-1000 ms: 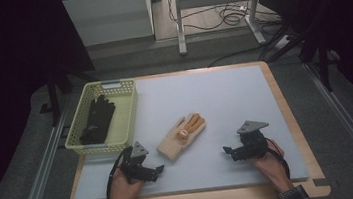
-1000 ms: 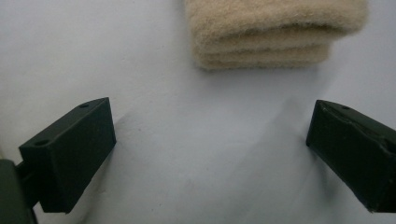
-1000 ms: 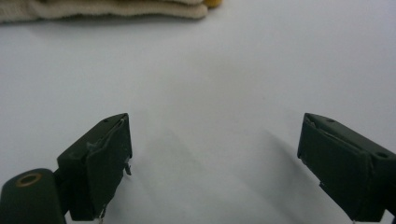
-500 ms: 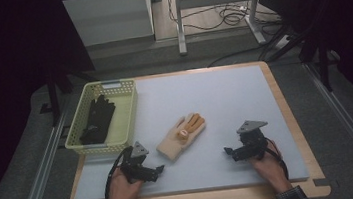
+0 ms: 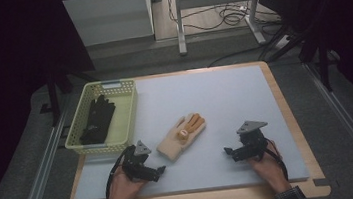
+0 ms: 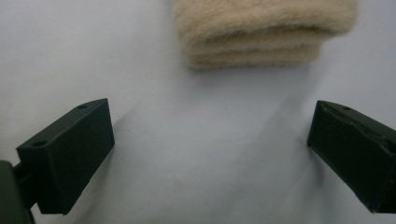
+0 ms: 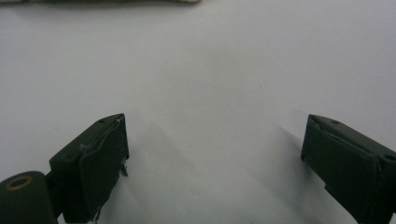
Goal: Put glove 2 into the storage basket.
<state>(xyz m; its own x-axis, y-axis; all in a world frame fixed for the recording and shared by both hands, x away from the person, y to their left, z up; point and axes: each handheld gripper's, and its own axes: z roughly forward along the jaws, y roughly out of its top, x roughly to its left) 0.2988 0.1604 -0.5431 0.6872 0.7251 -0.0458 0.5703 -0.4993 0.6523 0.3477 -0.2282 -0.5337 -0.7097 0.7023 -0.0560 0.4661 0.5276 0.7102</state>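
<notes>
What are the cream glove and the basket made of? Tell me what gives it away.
Cream glove: looks like fleece or wool knit, matte; the left gripper view shows fuzzy pile on its cuff. Its orange fingers could be another fabric.
Basket: probably moulded plastic, pale yellow-green, with a regular perforated lattice in its walls.

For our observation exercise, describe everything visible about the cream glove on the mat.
The cream glove looks fleecy, with orange-tan fingers and a small round motif on its back. It lies flat on the grey mat, cuff toward the person, fingers pointing away to the right. The left gripper sits just short of its cuff, jaws open, not touching.
</notes>
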